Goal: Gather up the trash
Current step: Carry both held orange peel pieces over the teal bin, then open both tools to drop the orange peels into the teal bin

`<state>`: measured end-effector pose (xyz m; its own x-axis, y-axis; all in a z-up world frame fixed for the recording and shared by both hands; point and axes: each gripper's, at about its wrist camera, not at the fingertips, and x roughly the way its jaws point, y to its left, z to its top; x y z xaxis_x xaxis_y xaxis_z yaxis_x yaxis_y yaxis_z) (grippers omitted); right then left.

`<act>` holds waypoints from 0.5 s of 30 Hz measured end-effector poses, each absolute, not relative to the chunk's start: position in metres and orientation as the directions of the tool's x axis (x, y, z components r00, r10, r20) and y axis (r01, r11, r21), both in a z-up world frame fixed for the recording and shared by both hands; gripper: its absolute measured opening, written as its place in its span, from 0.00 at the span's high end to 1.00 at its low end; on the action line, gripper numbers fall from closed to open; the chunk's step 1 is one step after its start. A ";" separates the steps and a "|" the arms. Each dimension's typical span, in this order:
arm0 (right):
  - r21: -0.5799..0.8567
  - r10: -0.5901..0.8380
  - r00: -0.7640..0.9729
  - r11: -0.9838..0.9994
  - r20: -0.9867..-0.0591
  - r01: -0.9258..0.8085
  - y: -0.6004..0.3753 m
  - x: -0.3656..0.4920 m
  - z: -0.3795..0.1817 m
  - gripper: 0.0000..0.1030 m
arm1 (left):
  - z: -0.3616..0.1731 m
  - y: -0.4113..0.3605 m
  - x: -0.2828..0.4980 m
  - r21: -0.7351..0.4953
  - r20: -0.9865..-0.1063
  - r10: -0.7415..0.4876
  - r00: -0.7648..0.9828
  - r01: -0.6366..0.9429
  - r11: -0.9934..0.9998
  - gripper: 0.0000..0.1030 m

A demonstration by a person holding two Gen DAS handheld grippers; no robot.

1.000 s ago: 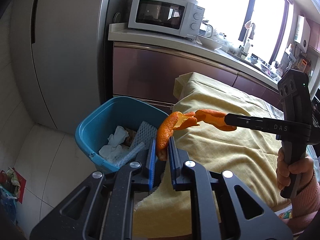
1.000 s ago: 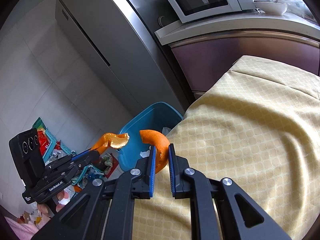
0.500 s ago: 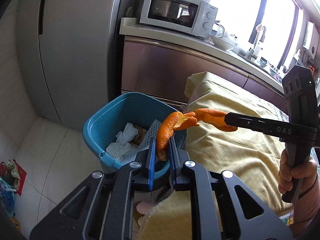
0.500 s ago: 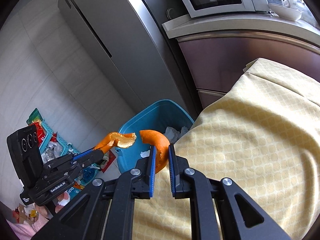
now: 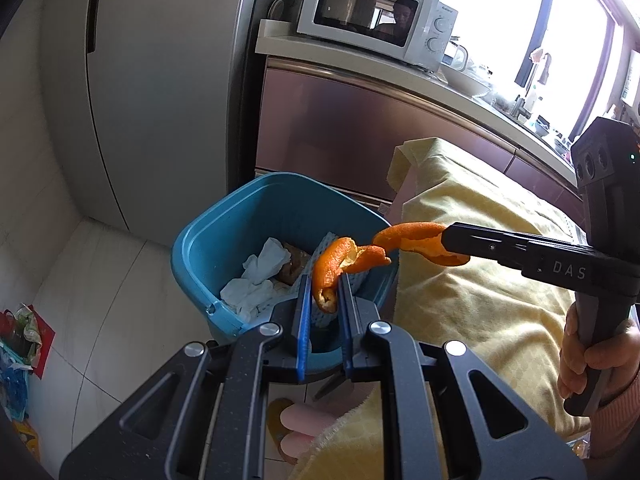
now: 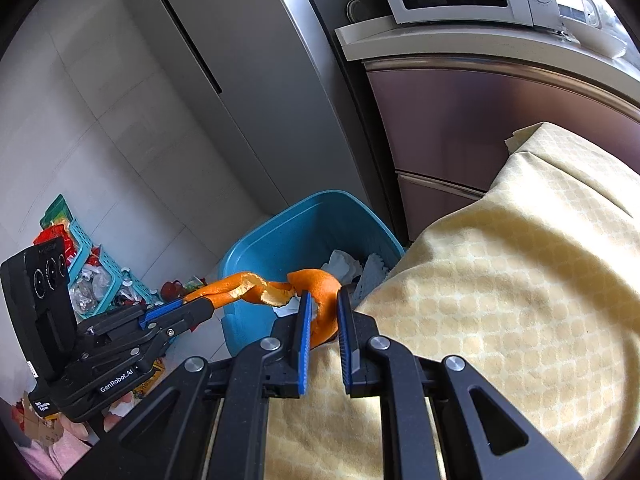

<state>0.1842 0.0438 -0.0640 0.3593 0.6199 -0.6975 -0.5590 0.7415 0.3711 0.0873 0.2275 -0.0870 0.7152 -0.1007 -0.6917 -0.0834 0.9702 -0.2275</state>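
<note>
The left hand-held gripper has its blue pads pinching a curled strip of orange peel, which rises from between the fingers and curves toward the right. The right hand-held gripper pinches a second orange peel piece the same way, the peel arching up out of its narrow jaw gap. Seen from the left wrist, the right hand-held gripper reaches in from the right side, gripped by a person's hand in a pink sleeve, and the free ends of the two peels nearly meet, perhaps touching, just ahead of the left fingertips.

Directly below and just beyond both sets of fingertips stands a blue trash bin on the floor. Both peels hang over its near-right rim. Inside lie crumpled white tissues and a white foam net. To the right of the grippers, a yellow patterned cloth drapes over the tabletop, its edge touching the bin.

Farther ahead stand brown cabinet fronts, and a white microwave on the counter above them. A grey refrigerator rises further left.
</note>
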 end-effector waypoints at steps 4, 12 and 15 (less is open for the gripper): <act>0.361 0.610 0.354 0.745 -0.709 -0.561 0.052 0.190 -0.067 0.89 | -0.092 0.230 0.093 -0.230 -0.699 -0.097 0.708 -0.094 0.969 0.88; 0.336 0.598 0.344 0.741 -0.724 -0.581 0.069 0.194 -0.072 0.90 | -0.101 0.228 0.103 -0.227 -0.712 -0.088 0.697 -0.109 0.968 0.88; 0.330 0.597 0.340 0.738 -0.727 -0.588 0.074 0.195 -0.072 0.90 | -0.104 0.228 0.106 -0.228 -0.715 -0.089 0.694 -0.111 0.967 0.88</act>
<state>0.1953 0.0741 -0.0724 0.3404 0.5967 -0.7267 -0.5882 0.7381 0.3305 0.1062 0.2277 -0.1035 0.6940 -0.0886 -0.7145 -0.1109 0.9674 -0.2277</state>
